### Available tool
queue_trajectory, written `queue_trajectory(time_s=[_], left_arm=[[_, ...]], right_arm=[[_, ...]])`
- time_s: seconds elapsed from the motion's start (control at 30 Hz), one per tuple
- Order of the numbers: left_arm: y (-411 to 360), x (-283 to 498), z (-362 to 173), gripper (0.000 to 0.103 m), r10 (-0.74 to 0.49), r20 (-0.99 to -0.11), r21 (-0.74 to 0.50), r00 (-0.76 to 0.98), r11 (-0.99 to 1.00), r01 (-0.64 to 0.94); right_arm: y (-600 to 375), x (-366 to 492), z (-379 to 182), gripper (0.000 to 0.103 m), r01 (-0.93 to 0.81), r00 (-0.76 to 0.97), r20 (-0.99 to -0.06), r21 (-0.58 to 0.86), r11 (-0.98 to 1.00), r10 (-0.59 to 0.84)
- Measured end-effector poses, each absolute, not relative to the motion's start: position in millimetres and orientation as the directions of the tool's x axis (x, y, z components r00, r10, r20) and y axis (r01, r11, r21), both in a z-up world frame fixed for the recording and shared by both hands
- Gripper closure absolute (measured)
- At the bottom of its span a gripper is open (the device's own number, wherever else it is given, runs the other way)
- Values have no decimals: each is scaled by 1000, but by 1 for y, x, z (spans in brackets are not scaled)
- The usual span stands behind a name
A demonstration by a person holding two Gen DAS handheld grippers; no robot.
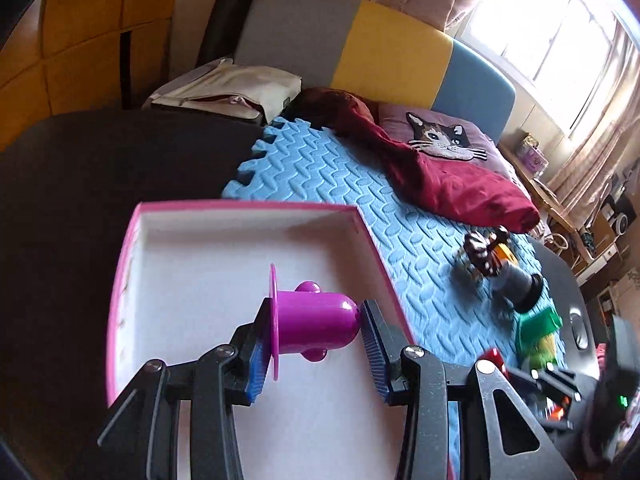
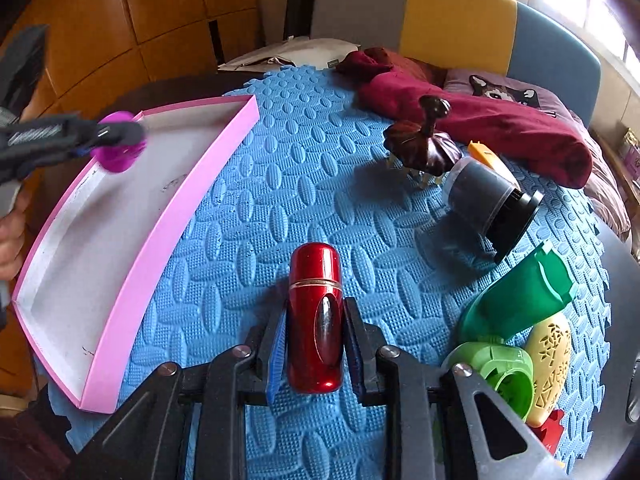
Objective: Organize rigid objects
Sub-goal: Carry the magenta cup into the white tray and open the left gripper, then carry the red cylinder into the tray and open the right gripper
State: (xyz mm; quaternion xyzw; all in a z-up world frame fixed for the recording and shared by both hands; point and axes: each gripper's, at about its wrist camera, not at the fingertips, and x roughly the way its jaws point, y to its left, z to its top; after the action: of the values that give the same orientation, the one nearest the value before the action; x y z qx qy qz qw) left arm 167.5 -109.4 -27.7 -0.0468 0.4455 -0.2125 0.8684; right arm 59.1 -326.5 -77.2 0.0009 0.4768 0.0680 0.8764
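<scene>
My left gripper (image 1: 314,330) is shut on a purple plastic cup-shaped piece (image 1: 316,320) with a wide flange, held over the white floor of a pink-rimmed shallow box (image 1: 248,208). From the right wrist view the same left gripper (image 2: 116,136) and purple piece (image 2: 116,160) hang blurred over the box (image 2: 224,160). My right gripper (image 2: 314,344) is shut on a shiny red capsule-shaped object (image 2: 316,312), held above the blue foam mat (image 2: 280,200) to the right of the box.
On the mat lie a dark wooden lotus-like ornament (image 2: 424,148), a grey-black cylinder (image 2: 488,200), a green bottle (image 2: 520,292), a green and yellow perforated item (image 2: 548,356), and a maroon cloth (image 2: 480,120). A cat-face cushion (image 1: 444,136) sits behind. A person's hand (image 2: 12,232) shows at left.
</scene>
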Motion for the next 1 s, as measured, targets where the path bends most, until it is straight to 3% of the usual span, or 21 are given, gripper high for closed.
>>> queue_trajectory(time_s=[0.3, 0.37, 0.43, 0.47, 1.0], left_arm=[[-137, 203, -39, 60, -371, -761, -216, 532, 919, 331], [-138, 208, -43, 52, -360, -768, -209, 530, 923, 324], [-134, 207, -43, 28, -367, -765, -224, 529, 922, 316], [-131, 203, -41, 26, -367, -759, -227, 538, 923, 310], [-95, 81, -32, 27, -284, -736, -89, 614, 940, 328]], right_arm=[[-327, 59, -78, 76, -122, 540, -832, 70, 990, 126], [-326, 59, -78, 76, -129, 545, -829, 64, 990, 124], [-326, 58, -78, 75, -134, 550, -825, 62, 989, 126], [-326, 59, -78, 75, -137, 552, -824, 61, 989, 127], [-324, 56, -82, 74, -124, 623, -774, 47, 991, 114]])
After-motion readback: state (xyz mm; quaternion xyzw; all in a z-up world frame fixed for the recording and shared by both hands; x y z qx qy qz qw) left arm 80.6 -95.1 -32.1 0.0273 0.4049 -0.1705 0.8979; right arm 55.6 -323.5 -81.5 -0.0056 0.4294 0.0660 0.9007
